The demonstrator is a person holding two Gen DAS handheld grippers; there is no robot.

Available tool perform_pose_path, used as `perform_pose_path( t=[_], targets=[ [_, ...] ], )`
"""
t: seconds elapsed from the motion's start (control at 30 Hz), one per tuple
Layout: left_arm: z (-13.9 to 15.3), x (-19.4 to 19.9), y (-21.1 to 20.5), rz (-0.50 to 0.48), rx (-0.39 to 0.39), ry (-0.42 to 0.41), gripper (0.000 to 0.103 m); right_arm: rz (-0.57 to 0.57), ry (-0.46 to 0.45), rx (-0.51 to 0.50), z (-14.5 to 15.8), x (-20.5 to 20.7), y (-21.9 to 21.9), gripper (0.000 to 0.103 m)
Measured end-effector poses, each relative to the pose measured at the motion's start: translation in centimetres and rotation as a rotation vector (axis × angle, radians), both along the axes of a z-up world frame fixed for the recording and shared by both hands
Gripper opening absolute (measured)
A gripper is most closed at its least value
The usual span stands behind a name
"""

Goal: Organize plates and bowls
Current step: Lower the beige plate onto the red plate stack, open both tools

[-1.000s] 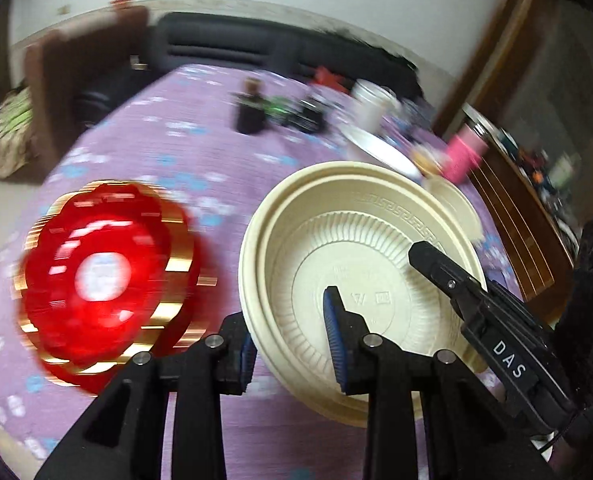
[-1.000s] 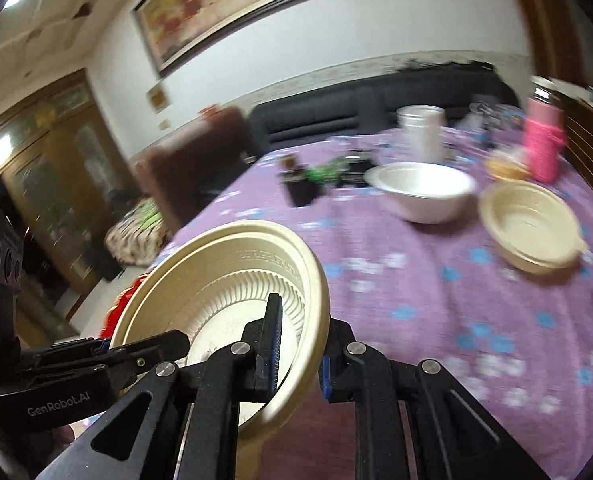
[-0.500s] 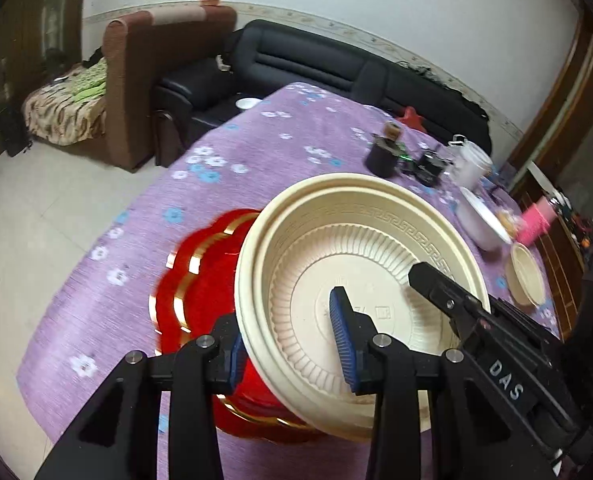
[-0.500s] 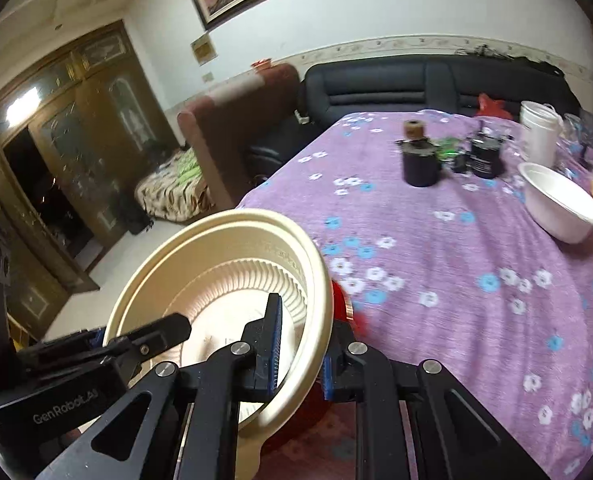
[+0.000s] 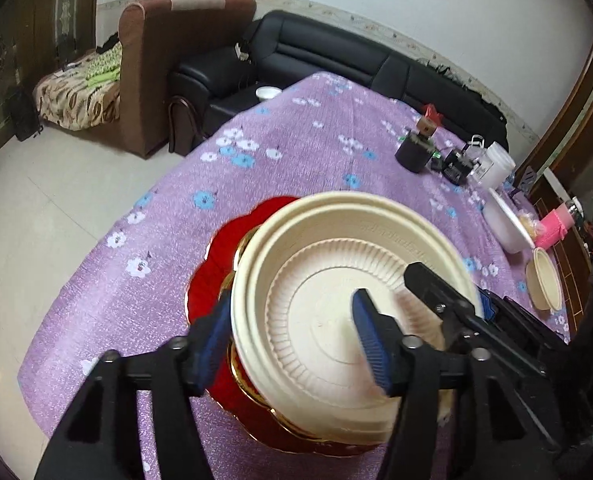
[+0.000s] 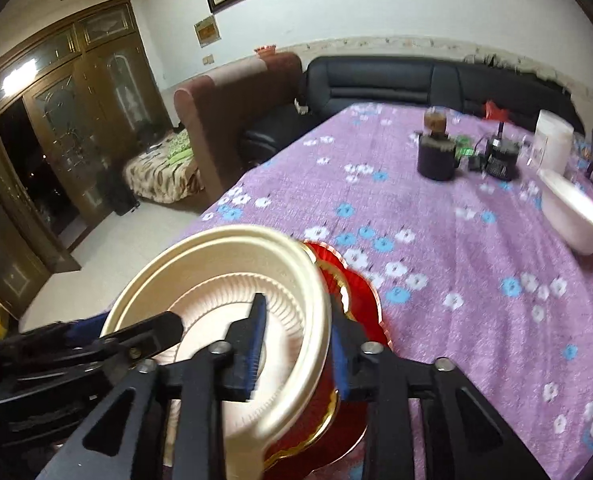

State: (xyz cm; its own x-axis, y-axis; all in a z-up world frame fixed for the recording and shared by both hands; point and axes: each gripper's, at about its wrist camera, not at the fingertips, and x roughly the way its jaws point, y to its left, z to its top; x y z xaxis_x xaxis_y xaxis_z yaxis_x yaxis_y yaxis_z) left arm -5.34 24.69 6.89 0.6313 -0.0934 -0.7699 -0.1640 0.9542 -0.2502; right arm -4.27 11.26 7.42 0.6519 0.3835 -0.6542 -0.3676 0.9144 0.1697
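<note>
A cream plate (image 5: 336,300) with a ribbed inner ring lies over a red plate with gold trim (image 5: 212,280) near the table's near-left corner. My left gripper (image 5: 292,336) has its jaws wide apart, one finger outside the cream plate's left rim and one over its middle. My right gripper (image 6: 296,344) straddles the cream plate's right rim (image 6: 316,280), its jaws parted with a small gap on each side. The red plate (image 6: 356,296) shows under the cream one in the right wrist view.
A white bowl (image 6: 572,216), a small cream bowl (image 5: 544,284), a pink cup (image 5: 556,228), a white jar (image 6: 552,140) and dark containers (image 6: 436,156) stand toward the far right of the purple flowered tablecloth (image 6: 476,280). The table's left edge is close by.
Both grippers carried the cream plate left and down over the red plate. Their jaws, shut on the rim before, have now opened.
</note>
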Motion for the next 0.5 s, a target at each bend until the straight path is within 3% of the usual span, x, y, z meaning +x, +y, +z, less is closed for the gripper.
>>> perform_pose_path(
  t=[0.13, 0.23, 0.5],
  targets=[
    [1.0, -0.8, 0.5, 0.039, -0.001, -0.038, 0.069, -0.012, -0.065, -0.022, 0.8, -0.7, -0.2, 0.052],
    [1.8, -1.9, 1.0, 0.065, -0.025, -0.058, 0.069, -0.023, -0.087, -0.007, 1.6, -1.4, -0.9, 0.053],
    [4.6, -5.5, -1.4, 0.089, 0.010, -0.168, 0.084, -0.049, -0.095, 0.052, 2.6, -3.9, -4.0, 0.061]
  ],
)
